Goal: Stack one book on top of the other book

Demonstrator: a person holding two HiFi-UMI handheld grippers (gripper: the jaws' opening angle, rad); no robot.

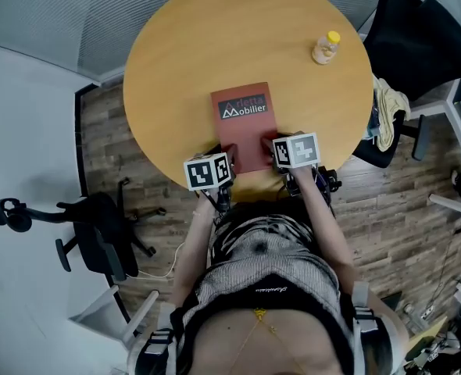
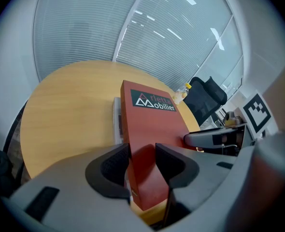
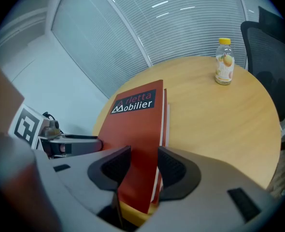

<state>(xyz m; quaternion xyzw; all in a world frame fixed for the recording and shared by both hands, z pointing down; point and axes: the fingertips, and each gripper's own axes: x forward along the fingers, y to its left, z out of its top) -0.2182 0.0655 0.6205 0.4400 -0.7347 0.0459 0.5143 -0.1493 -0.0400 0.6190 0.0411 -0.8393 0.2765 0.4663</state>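
A red book [image 1: 244, 123] with a dark "Mobilier" label lies lengthwise near the front edge of the round wooden table [image 1: 184, 61]. My left gripper [image 1: 223, 155] is shut on its near left corner [image 2: 149, 124], and my right gripper [image 1: 272, 148] is shut on its near right corner [image 3: 137, 124]. In both gripper views the cover passes between the black pads. A second book shows beneath the red one, as a pale edge [image 2: 117, 120] on the left and a red and white edge [image 3: 166, 122] on the right. The rest of that book is hidden.
A small bottle [image 1: 325, 48] with a yellow cap stands at the table's far right. A black office chair [image 1: 414, 37] with a cloth stands to the right of the table, and another black chair [image 1: 98, 225] is on the floor at the left.
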